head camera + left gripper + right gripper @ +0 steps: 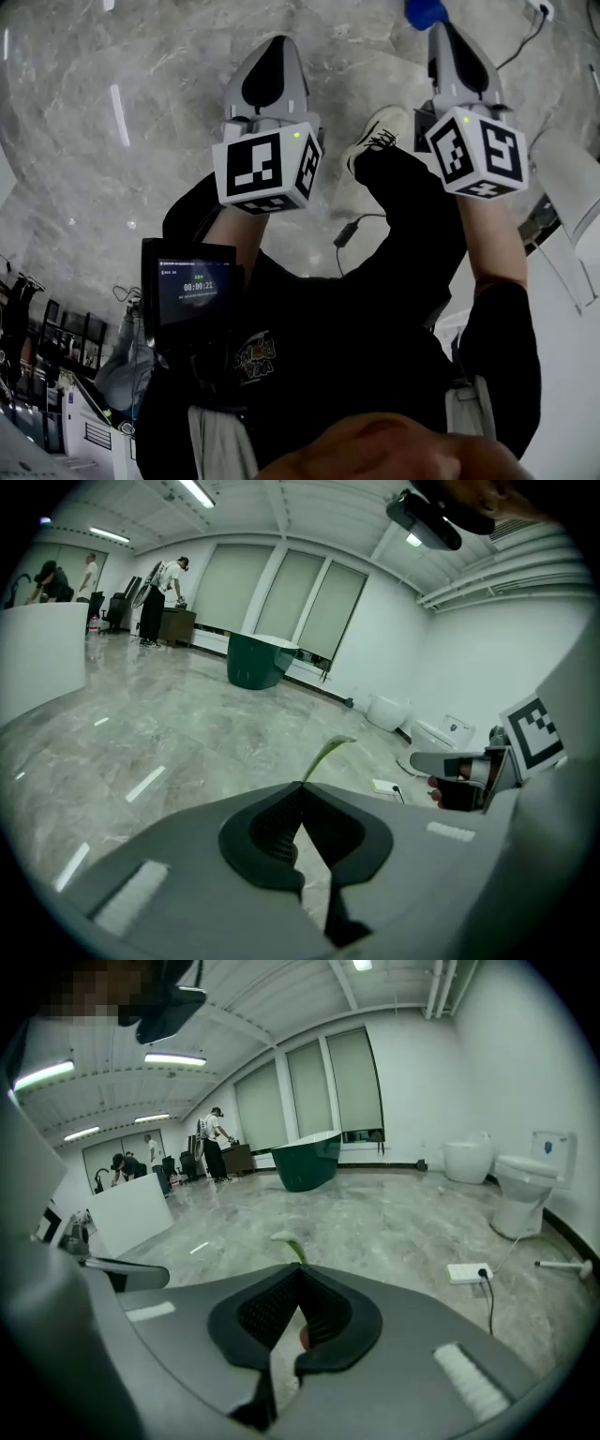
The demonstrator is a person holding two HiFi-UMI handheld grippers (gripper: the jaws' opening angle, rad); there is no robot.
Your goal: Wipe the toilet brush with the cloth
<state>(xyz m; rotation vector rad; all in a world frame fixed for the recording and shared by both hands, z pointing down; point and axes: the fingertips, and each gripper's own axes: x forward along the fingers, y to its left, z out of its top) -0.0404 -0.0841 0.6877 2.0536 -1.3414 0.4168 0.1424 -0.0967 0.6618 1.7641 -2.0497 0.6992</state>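
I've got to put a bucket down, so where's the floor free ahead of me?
The marble floor lies bare from the white counter across to the green bathtub and in the foreground. It is crowded along the right wall: a toilet, then a power strip and its cable on the floor.

Bright ceiling strips [173, 1057], fisheye-warped edges

Green tub [305, 1159], toilet [525, 1187], prob. pwr strip [466, 1272].
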